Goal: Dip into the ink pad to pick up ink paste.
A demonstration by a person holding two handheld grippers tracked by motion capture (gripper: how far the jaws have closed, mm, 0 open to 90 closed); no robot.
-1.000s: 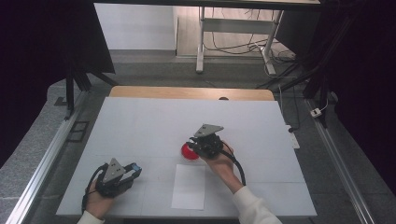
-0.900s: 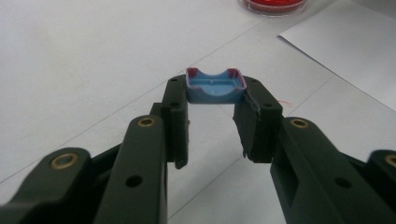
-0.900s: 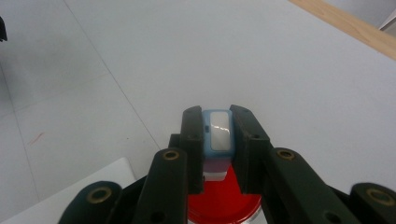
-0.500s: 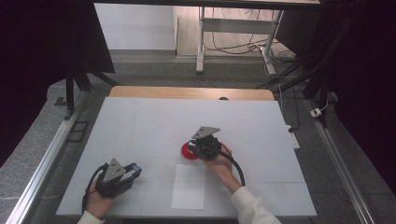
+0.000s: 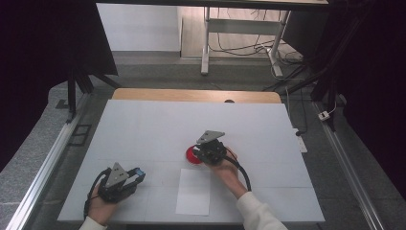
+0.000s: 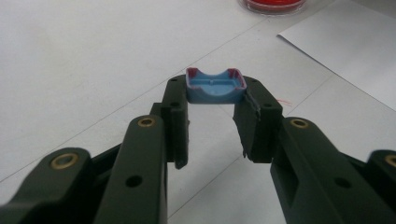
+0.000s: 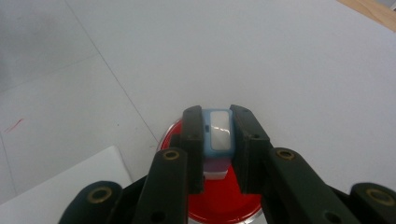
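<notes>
Right tool [image 7: 215,135], gripping a stamp [image 7: 219,130], has shifted slightly over the red pad [image 7: 224,205]: inking under way. Left tool [image 6: 215,100], beside the pad, stays clamped on the blue cap [image 6: 215,86].

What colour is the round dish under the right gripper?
Red dish, clearest in the right gripper view.

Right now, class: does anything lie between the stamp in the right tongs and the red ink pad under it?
Nothing visible does. The right tongs grip the blue stamp directly above the red ink pad, with no object between them; the white paper lies beside the pad.
</notes>
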